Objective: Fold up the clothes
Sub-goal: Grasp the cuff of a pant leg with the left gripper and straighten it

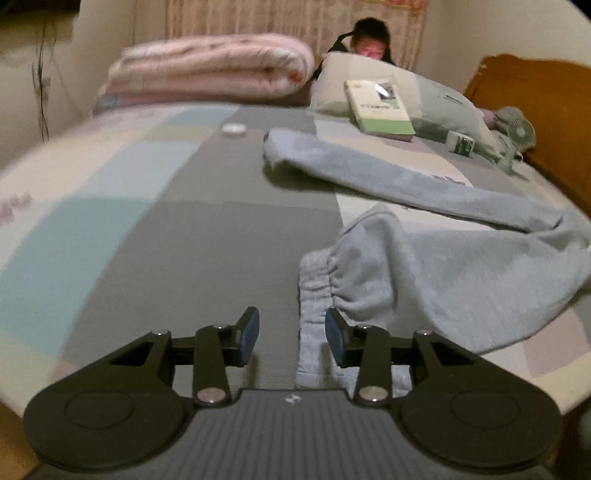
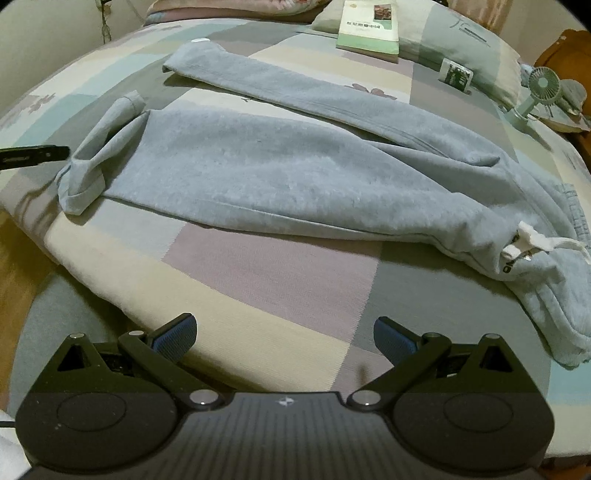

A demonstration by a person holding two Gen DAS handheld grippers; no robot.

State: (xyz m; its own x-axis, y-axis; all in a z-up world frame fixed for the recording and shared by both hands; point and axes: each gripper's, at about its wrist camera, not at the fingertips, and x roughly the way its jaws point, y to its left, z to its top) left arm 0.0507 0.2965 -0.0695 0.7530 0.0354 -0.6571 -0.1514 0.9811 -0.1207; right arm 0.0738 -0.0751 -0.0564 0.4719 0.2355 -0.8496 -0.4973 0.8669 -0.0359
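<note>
This is a bedroom in a home. A bed [image 2: 258,266] with a patchwork cover of pastel blocks fills both views. At its far end, a rolled pink quilt [image 1: 210,66] lies before a curtain [image 1: 258,18], and beside the quilt a pillow [image 1: 436,96] carries a book [image 1: 376,105]. A wooden headboard [image 1: 532,96] rises just beyond the pillow, with a small handheld fan [image 2: 537,92] lying near it. A person [image 1: 369,40] sits behind the pillow.

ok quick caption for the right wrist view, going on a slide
Right gripper hovers open over the patchwork bedspread, short of grey-blue sweatpants spread legs apart, white drawstring at the waist.
</note>
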